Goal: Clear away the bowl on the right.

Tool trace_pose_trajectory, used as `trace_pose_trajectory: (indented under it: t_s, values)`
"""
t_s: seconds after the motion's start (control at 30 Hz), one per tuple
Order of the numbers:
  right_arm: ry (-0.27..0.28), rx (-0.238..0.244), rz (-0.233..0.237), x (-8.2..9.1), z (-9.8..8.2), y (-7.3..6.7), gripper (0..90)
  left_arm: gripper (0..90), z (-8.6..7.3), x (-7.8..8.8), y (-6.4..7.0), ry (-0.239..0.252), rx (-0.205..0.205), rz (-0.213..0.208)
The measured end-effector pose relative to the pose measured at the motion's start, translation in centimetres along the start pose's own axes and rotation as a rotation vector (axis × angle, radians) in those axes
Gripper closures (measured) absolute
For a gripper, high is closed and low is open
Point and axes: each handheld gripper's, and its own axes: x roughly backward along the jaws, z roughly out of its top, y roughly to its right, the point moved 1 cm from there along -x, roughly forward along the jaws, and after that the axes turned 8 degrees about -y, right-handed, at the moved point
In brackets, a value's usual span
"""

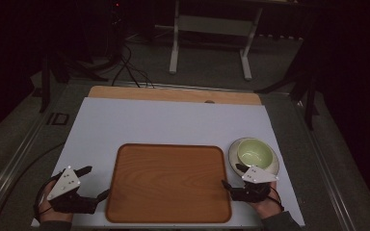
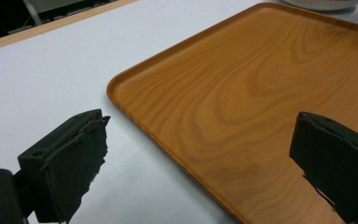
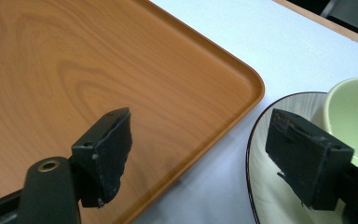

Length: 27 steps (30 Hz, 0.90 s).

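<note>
Pale green bowl (image 1: 255, 153) sits on a grey plate (image 1: 271, 168) right of the wooden tray (image 1: 168, 183); left gripper (image 1: 96, 184) and right gripper (image 1: 233, 176) both gape wide, holding nothing.

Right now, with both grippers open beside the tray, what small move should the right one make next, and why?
Probably ease the right gripper forward and a little right to straddle the plate's rim. Its jaws stand open with nothing between them; one hangs over the wooden tray, the other over the plate that carries the green bowl. The left gripper waits open at the tray's other side.
</note>
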Motion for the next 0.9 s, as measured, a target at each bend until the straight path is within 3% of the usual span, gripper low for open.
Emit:
trace_pose_trajectory:
  t_s: [0.9]
  values:
    - [0.048, 0.017, 0.014, 0.93, 1.0, -0.07, 20.5, 4.3, -0.04, 0.3, -0.27, 0.019, 0.008, 0.029]
